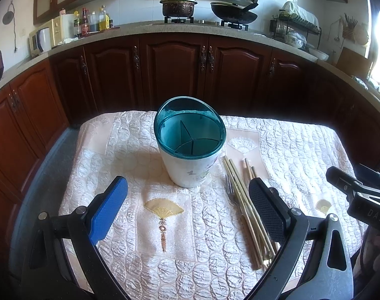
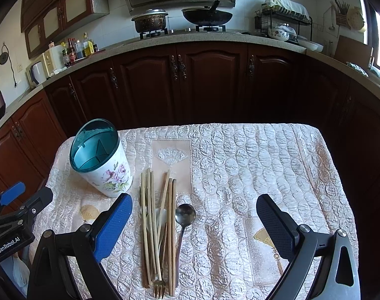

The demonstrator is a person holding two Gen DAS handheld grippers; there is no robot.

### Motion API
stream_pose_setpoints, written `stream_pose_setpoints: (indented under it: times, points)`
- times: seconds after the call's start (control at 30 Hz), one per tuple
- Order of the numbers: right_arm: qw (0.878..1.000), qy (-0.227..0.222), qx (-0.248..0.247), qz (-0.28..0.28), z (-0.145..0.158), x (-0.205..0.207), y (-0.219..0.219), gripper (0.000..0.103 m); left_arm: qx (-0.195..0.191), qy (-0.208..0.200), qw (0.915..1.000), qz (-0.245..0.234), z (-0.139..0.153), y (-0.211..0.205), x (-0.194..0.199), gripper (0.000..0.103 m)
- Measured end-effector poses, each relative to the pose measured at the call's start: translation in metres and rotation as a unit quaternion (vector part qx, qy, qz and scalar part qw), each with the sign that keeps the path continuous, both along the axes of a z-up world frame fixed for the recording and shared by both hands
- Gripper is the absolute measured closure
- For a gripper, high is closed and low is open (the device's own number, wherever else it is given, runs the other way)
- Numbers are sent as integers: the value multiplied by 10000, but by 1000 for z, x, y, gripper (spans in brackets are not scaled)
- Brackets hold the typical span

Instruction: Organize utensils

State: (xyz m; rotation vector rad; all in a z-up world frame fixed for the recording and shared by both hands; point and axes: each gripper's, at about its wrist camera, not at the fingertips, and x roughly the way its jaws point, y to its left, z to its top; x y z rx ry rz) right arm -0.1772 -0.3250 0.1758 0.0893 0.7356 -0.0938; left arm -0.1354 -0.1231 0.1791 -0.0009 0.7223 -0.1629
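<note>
A white floral utensil holder (image 1: 190,145) (image 2: 102,160) with a teal divided rim stands upright on the quilted table cloth (image 1: 302,150) (image 2: 252,162). Just right of it lies a bundle of bamboo chopsticks (image 1: 242,200) (image 2: 155,220), with a fork (image 1: 230,187) (image 2: 158,287) and a metal spoon (image 2: 185,216) among them. My left gripper (image 1: 188,200) is open, hovering in front of the holder; its right finger overlaps the chopsticks. Low over the cloth, my right gripper (image 2: 195,215) is open with the utensils between its fingers. Nothing is held.
The table's far edge faces dark wooden cabinets (image 1: 175,70) and a counter with a pot (image 1: 178,6), a wok (image 1: 233,12) and a dish rack (image 2: 285,22). Bare cloth lies right of the utensils.
</note>
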Motion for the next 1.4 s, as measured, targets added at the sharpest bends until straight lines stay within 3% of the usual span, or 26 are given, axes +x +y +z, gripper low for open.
stream_pose_setpoints:
  times: [0.97, 1.4]
  points:
    - [9999, 108, -29, 91, -5, 4, 0, 4, 83, 17, 9999, -64, -5, -7, 1, 5]
    - [9988, 448, 113, 168, -40, 18, -5, 4, 61, 323, 9994, -49, -26, -9, 12, 5]
